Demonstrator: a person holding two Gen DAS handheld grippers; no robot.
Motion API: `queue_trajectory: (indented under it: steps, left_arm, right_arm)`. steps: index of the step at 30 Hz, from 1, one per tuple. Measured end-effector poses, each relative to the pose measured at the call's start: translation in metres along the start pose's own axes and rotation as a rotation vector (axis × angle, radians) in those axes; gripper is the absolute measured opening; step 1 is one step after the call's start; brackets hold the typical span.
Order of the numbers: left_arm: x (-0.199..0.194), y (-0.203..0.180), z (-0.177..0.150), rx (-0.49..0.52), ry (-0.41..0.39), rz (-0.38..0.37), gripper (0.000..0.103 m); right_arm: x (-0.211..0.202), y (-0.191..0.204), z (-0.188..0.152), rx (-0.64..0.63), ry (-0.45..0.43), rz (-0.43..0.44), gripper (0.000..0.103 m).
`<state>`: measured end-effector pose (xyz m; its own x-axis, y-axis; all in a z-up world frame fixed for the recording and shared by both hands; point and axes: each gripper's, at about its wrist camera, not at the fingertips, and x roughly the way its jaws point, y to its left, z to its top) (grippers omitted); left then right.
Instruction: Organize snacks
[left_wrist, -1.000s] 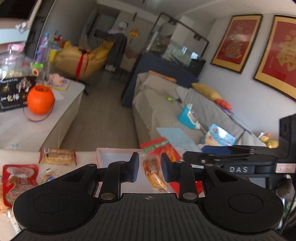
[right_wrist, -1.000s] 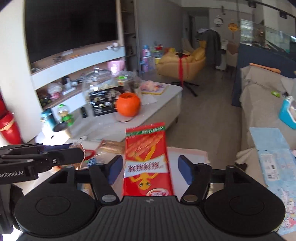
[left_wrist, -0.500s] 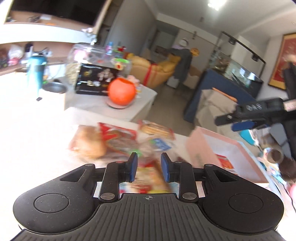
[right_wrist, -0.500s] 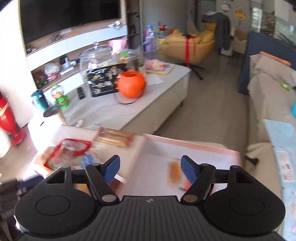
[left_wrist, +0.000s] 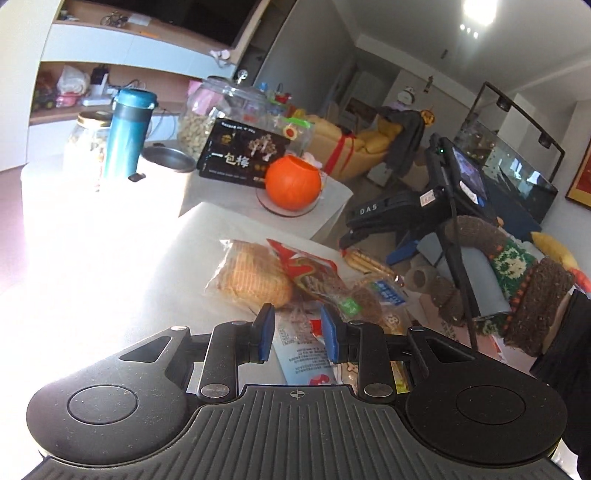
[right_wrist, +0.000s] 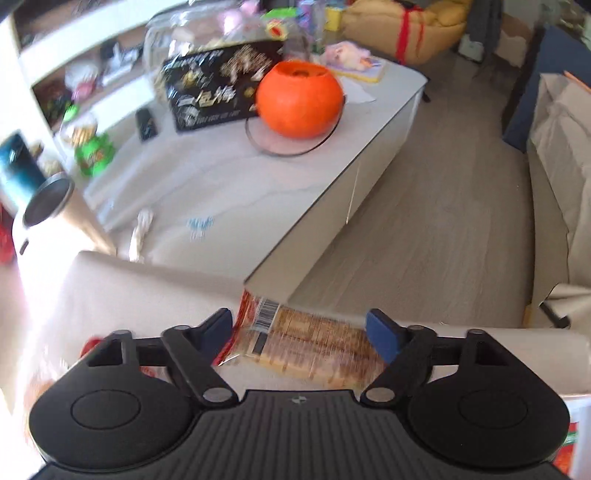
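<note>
Picking next snacks: right gripper (right_wrist: 300, 334) wide over the crackers (right_wrist: 310, 345), left gripper (left_wrist: 297, 334) narrow (empty) above a packet (left_wrist: 308, 360); each must descend

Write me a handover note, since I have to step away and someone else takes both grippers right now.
Left gripper: nearly closed, holding nothing, poised over a white snack packet at the near end of the snack pile.
Right gripper: open wide, empty, straddling the cracker pack at the table's far edge, not yet gripping.
Also in the pile: a bread bag and a red packet.
Done: cannot be told from these views; the collecting tray is not visible.
Left: grip the cracker pack, then clear the pile.
</note>
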<state>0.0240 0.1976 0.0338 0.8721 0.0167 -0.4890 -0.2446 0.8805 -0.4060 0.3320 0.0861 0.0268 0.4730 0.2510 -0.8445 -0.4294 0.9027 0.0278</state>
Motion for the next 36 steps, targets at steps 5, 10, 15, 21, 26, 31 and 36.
queue_trajectory:
  steps: [5,10,15,21,26,31,36]
  left_arm:
    - [0.002,-0.003,-0.002,0.019,0.001,0.014,0.031]
    - [0.003,-0.006,-0.006,0.034,-0.009,0.025,0.031]
    - [0.002,-0.008,-0.007,0.045,-0.009,0.007,0.031]
    - [-0.001,-0.012,-0.006,0.054,-0.014,-0.029,0.031]
    - [0.001,-0.007,-0.005,0.044,-0.011,-0.021,0.031]
    - [0.001,0.001,-0.003,0.014,-0.009,-0.007,0.031]
    - [-0.001,-0.005,-0.005,0.033,-0.012,-0.018,0.031]
  right_arm:
    - [-0.026,-0.002,-0.017,-0.029,0.036,0.103,0.053]
    - [-0.056,0.013,-0.05,-0.082,0.114,0.231,0.05]
    - [-0.095,0.016,-0.071,-0.237,0.084,0.096,0.05]
    - [-0.106,0.004,-0.085,-0.385,0.118,-0.034,0.05]
    - [-0.077,0.007,-0.081,-0.272,0.107,-0.033,0.027]
    - [-0.068,0.021,-0.098,-0.265,0.121,-0.023,0.018]
    - [-0.094,0.012,-0.127,-0.211,0.186,0.126,0.018]
